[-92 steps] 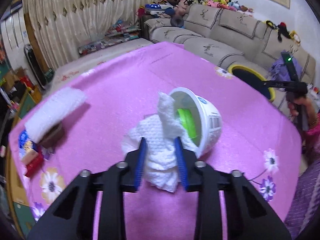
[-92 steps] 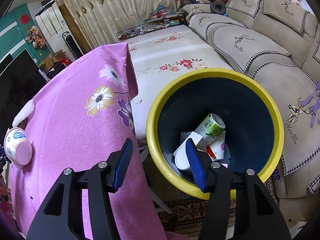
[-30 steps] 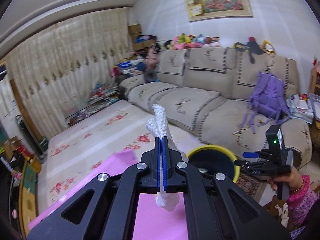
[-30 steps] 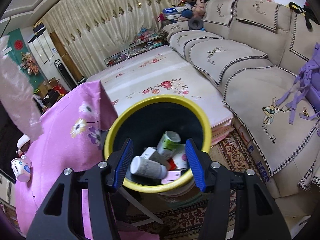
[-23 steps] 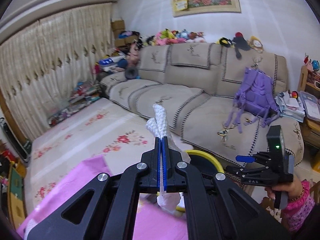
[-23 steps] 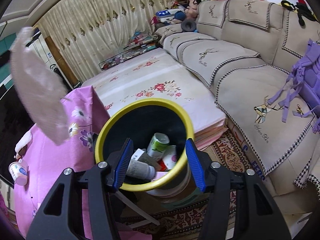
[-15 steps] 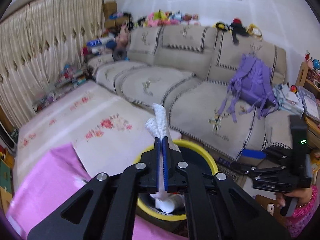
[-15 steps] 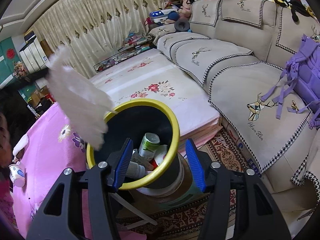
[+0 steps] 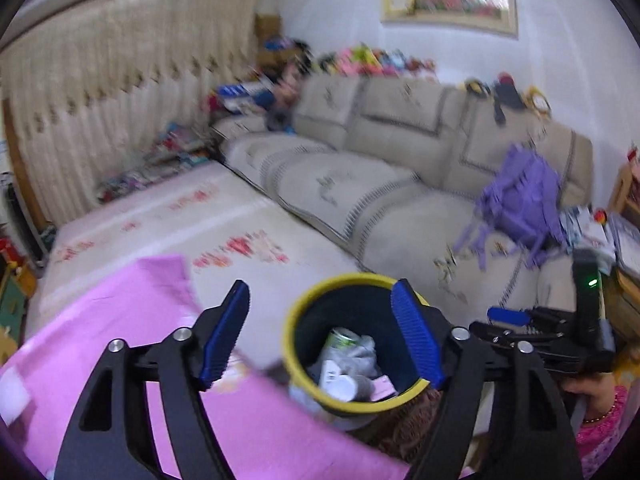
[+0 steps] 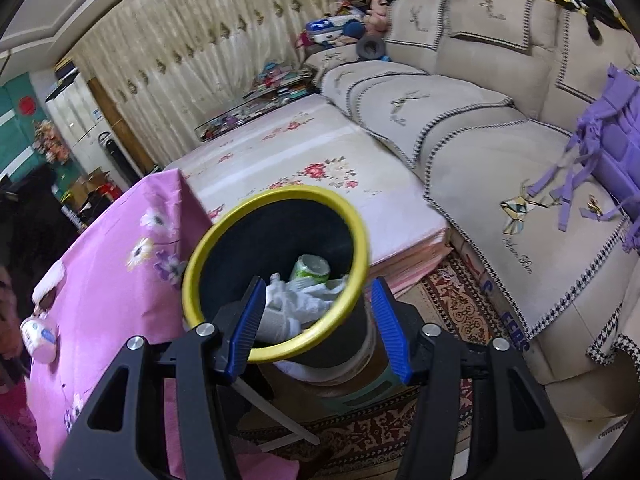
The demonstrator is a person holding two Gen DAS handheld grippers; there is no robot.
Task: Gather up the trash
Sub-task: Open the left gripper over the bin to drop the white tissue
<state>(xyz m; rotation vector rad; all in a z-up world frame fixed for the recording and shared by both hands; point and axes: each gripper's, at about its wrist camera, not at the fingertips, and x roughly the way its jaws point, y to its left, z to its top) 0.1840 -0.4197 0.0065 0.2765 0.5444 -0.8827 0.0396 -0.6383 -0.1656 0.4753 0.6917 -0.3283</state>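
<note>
The yellow-rimmed dark bin [image 9: 304,308] stands beside the pink-clothed table [image 9: 112,336] and holds several pieces of trash. In the right wrist view the crumpled white paper towel [image 10: 308,294] lies on top of the trash in the bin [image 10: 280,200], next to a green-white can [image 10: 310,266]. My left gripper [image 9: 320,332] is open and empty above the bin's near edge. My right gripper [image 10: 318,324] is open and empty just in front of the bin; it also shows in the left wrist view [image 9: 520,326]. A white yogurt cup [image 10: 38,338] lies on the table.
A beige sofa [image 10: 480,120] runs along the right with a purple backpack [image 9: 520,200] on it. A floral mat [image 10: 304,152] lies behind the bin and a patterned rug [image 10: 452,304] lies under it. A white cloth roll [image 10: 48,280] lies on the table's far side.
My left gripper has opened and let go of the white paper towel, which now lies in the bin. The right gripper has stayed open near the bin.
</note>
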